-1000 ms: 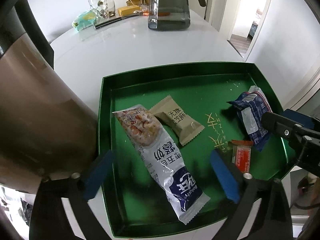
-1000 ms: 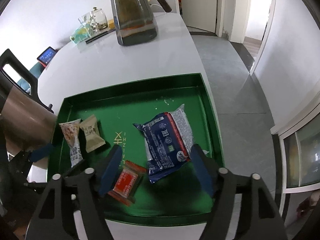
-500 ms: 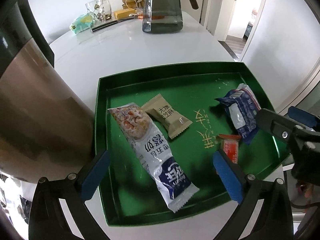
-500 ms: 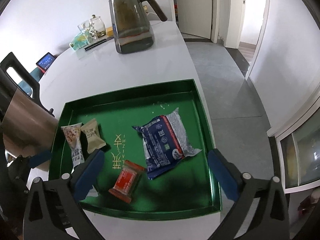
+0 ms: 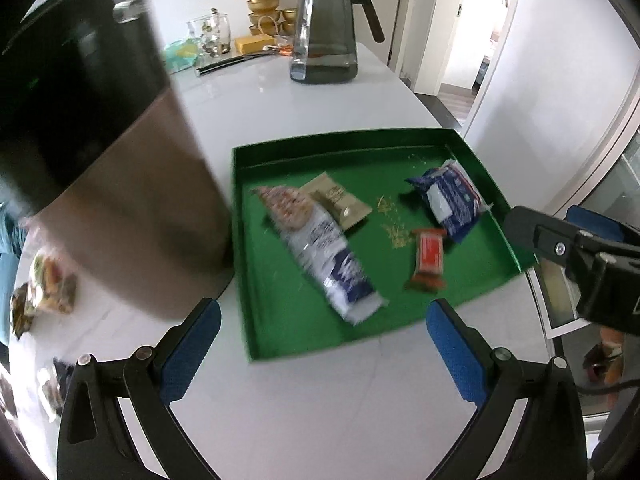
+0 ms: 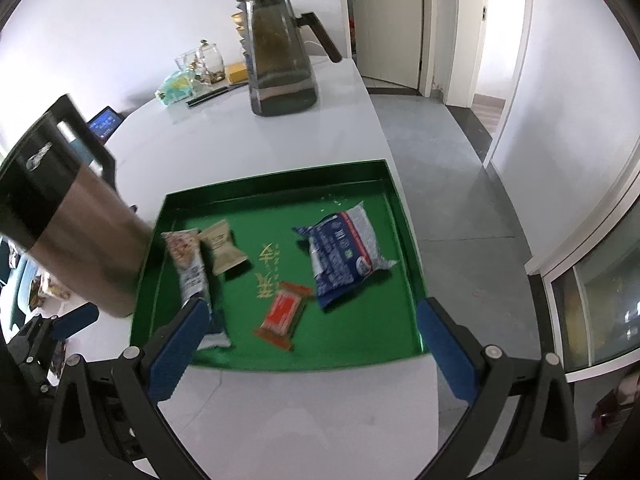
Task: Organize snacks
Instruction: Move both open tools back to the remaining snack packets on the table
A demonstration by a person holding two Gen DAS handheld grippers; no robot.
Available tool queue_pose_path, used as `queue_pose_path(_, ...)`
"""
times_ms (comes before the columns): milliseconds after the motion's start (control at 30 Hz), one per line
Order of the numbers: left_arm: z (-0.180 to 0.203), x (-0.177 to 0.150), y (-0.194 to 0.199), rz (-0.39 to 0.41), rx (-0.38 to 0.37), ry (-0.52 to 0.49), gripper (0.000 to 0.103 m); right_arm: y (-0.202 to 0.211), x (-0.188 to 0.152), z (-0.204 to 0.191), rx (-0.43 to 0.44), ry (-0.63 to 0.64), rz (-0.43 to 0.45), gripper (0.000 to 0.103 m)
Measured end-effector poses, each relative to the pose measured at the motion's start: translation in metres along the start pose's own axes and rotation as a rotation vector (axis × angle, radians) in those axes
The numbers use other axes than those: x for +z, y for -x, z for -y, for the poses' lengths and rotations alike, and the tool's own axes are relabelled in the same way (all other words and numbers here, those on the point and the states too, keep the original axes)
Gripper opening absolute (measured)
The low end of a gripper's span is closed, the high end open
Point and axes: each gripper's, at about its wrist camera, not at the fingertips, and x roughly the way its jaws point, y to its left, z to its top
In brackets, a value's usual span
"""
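Left wrist view: the left gripper [image 5: 320, 352] is spread wide and empty above the white table [image 5: 312, 400]. The green tray [image 5: 280, 328] at 12 o'clock holds a long pack [image 5: 320, 256], a tan pack [image 5: 340, 204], a red bar [image 5: 430, 258] and a blue bag [image 5: 452, 200]. A steel flask [image 5: 104, 152] stands at 10 o'clock, a glass jug [image 5: 324, 28] far off at 12, loose snacks [image 5: 50, 290] at 9.

Right wrist view: the right gripper [image 6: 312, 344] is likewise released and empty, short of the tray [image 6: 404, 236]. A doorway [image 6: 492, 28] and grey floor [image 6: 452, 184] lie at 1 o'clock.

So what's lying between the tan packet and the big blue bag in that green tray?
Only gold lettering printed on the tray floor, seen in the right wrist view; the red bar lies nearer the camera.
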Motion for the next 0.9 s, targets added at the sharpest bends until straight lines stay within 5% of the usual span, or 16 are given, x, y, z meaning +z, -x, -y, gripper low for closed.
queue_pose_path(433,-0.085,-0.068,0.056,0.025,0.083,0.104,0.101,0.034,-0.046,-0.075,0.013,0.043,0.026,0.103)
queue_pose_path(900,-0.227,-0.116,0.086,0.010,0.181,0.245,0.101,0.027,-0.074,-0.225,0.090,0.160,-0.030,0.103)
